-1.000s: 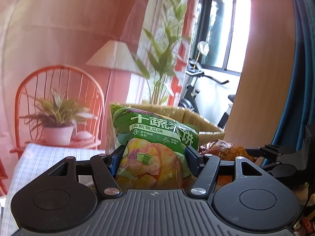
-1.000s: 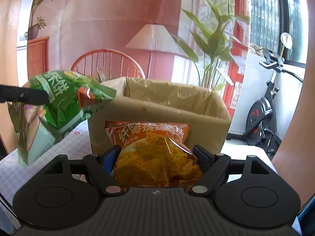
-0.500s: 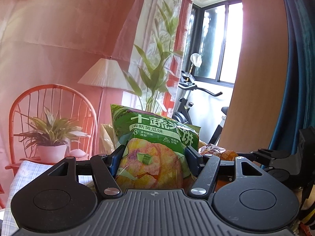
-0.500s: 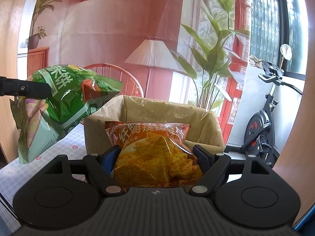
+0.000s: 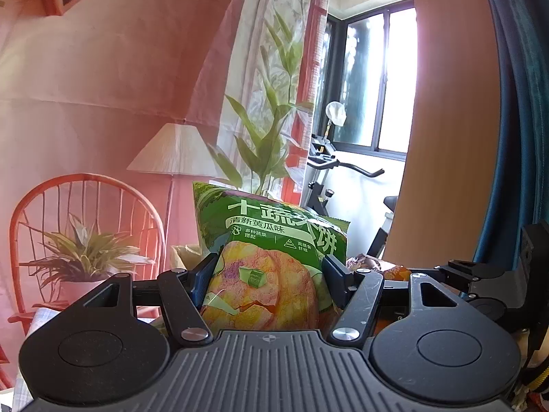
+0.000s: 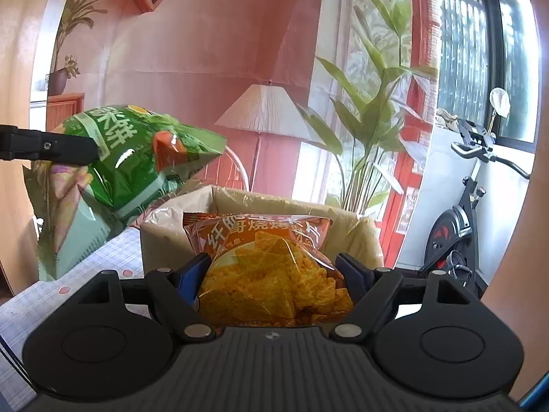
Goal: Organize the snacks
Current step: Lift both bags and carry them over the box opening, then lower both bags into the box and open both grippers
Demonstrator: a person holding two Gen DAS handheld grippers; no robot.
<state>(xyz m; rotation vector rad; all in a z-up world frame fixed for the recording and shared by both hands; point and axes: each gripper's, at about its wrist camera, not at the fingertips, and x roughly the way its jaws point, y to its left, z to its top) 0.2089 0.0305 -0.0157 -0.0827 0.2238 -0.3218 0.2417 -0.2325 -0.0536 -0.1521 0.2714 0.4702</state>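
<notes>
My left gripper point(image 5: 271, 267) is shut on a green snack bag point(image 5: 274, 240), both pads pressing its sides and holding it upright in the air. From the right wrist view the same green snack bag point(image 6: 130, 171) hangs at the left, one left finger point(image 6: 51, 146) across it. My right gripper point(image 6: 274, 267) is shut on an orange chip bag point(image 6: 271, 264). Just beyond it stands an open cardboard box point(image 6: 357, 237) lined with clear plastic. A corner of the orange chip bag point(image 5: 394, 271) and the right gripper body show at the right of the left wrist view.
The box stands on a checked tablecloth point(image 6: 103, 257). Behind are an orange wire chair point(image 5: 85, 213) with a potted plant point(image 5: 82, 254), a floor lamp point(image 6: 264, 110), a tall leafy plant point(image 6: 370, 120) and an exercise bike point(image 6: 456, 233). A blue curtain point(image 5: 514, 120) hangs at the right.
Both grippers have risen with their bags. The box and chair have dropped lower in both views, and the box is nearly hidden behind the green bag in the left wrist view.
</notes>
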